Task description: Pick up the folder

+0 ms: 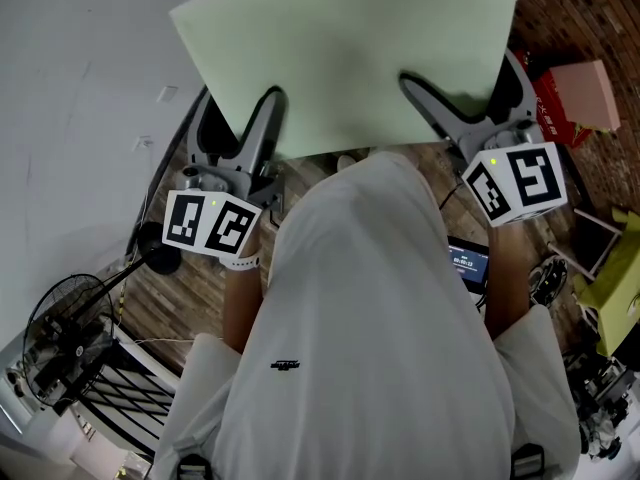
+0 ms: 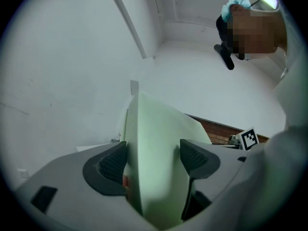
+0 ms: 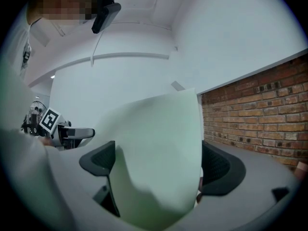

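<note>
While lifted clear of the wooden floor (image 1: 190, 298), shows the pale green folder (image 1: 350, 58) in the air ahead of the person's chest, pinched along its near edge at two places.

Left gripper (image 2: 153, 160): jaws standing wide yet closed on the folder, with the sheet bowed across the whole gap and both ribbed pads (image 2: 113, 165) pressing it.

Right gripper (image 3: 159, 165): likewise spread wide but clamped on the folder, the curved sheet filling the space from pad to pad.

Both grippers pointing roughly level and well apart, one toward each end of that near edge. Appears to place the pick-up at or close to done, with only a steady hold left.

Risks, as judged from this pose:

1. **Slipping:** held only through a bowed, springy sheet between wide jaws, so probably with little clamping force. Liable to slide out on any jolt or on easing either pair of jaws.
2. **Creasing or tearing:** likely on pulling the two hands apart, pushing them together, or twisting one against the other, given two fixed holds on one thin sheet.
3. **Flopping:** mostly unsupported beyond the jaws, hence apt to droop or swing on tilting.
4. **Collision:** forward view largely blocked by the folder, making the brick wall (image 3: 260, 109) easy to strike.
</note>
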### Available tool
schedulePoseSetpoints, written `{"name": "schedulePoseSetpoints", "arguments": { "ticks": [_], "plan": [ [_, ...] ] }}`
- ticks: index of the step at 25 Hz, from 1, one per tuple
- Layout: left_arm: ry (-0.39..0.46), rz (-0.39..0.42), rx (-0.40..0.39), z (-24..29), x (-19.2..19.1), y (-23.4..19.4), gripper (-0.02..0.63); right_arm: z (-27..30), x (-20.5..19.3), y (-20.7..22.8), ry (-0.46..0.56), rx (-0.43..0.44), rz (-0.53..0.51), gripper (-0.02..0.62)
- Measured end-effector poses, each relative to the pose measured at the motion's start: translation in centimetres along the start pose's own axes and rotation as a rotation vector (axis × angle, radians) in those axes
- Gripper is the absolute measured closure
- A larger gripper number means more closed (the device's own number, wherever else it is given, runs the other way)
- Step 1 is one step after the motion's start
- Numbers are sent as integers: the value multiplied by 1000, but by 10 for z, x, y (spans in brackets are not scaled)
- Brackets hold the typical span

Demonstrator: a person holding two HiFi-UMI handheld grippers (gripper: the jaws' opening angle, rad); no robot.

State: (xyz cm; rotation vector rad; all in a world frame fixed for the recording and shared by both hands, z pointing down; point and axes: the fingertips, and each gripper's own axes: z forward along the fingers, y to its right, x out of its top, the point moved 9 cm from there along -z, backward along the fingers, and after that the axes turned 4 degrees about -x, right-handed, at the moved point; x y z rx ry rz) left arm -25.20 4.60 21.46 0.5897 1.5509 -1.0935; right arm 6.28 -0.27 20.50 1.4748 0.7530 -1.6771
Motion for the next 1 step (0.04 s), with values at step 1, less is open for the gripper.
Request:
{"name": "schedulePoseSetpoints", "arguments": {
  "ticks": [1],
  "plan": [
    [-3,-3,2,0,-2,-1,247,1,-2,0,-3,0,0,48]
  ]
}}
